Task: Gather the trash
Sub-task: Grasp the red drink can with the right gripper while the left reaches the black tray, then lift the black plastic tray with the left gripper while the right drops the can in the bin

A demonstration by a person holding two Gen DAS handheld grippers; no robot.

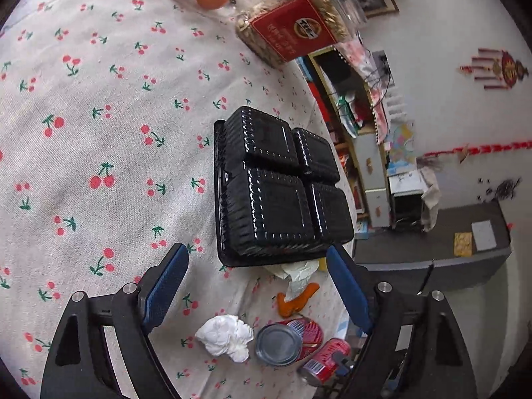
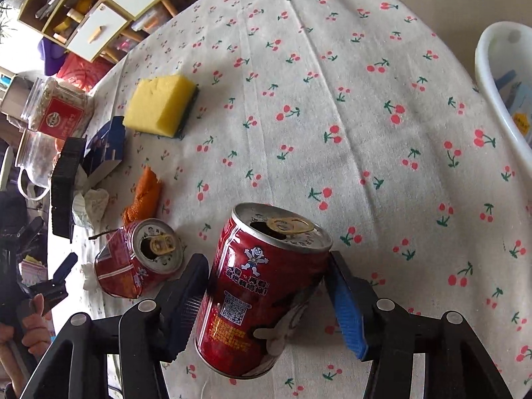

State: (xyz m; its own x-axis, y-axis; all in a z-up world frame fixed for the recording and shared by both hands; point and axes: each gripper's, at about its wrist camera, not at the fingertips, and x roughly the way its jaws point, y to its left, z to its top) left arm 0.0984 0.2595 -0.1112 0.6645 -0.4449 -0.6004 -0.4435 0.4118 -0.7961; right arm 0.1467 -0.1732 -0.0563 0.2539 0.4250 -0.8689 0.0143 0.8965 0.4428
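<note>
Two red cans, one (image 2: 262, 286) clamped in right fingers (image 2: 266, 302), other (image 2: 139, 262) crushed left of them, left fingers (image 1: 256, 286) wide open, empty, sponge (image 2: 159, 103) seen only from right wrist

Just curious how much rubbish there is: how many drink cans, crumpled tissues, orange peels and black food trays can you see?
Cans: 2, held can and crushed can
Tissues: 2, white tissue and tissue by tray
Orange peel: 1
Black food tray: 1
Total: 6

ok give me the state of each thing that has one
held can: upright, opened, gripped
second can: crushed, on its side
black tray: upside down
jar: closed, nearly full
tissue: crumpled
left gripper: open, empty
right gripper: shut on can
</note>
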